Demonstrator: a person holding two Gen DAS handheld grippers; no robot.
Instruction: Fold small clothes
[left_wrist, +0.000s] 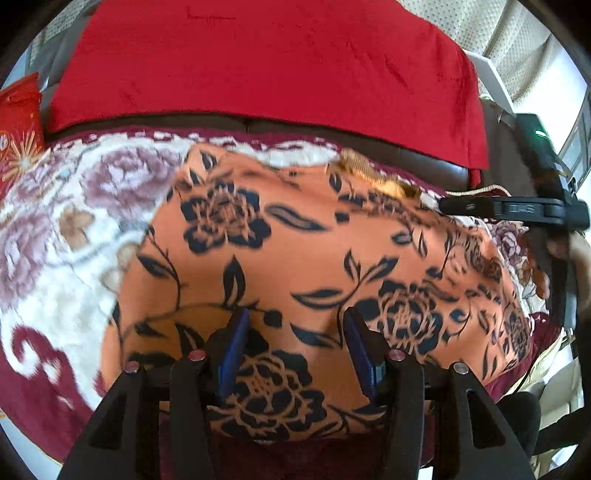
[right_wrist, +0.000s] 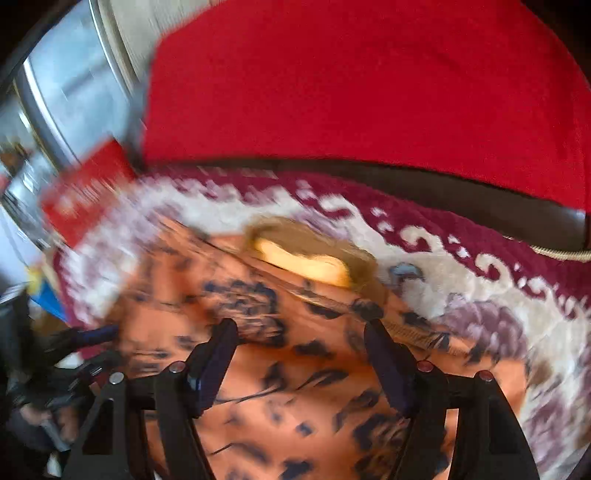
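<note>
Orange fabric with black flowers, a small garment (left_wrist: 295, 258), lies spread flat on a cream and maroon floral blanket (left_wrist: 55, 258), in front of a red cloth (left_wrist: 258, 62) draped over the backrest behind it. The left claw (left_wrist: 293, 325) hovers over the garment's near part, its blue-padded jaws apart with nothing gripped. The right claw (right_wrist: 301, 332) stands wider, also empty, over the same garment; that view is badly smeared, so the print and the pale collar area (right_wrist: 306, 264) are hard to read. Only the left view shows the right claw from outside, at the garment's right edge. The garment's near hem is cut off behind the claws.
</note>
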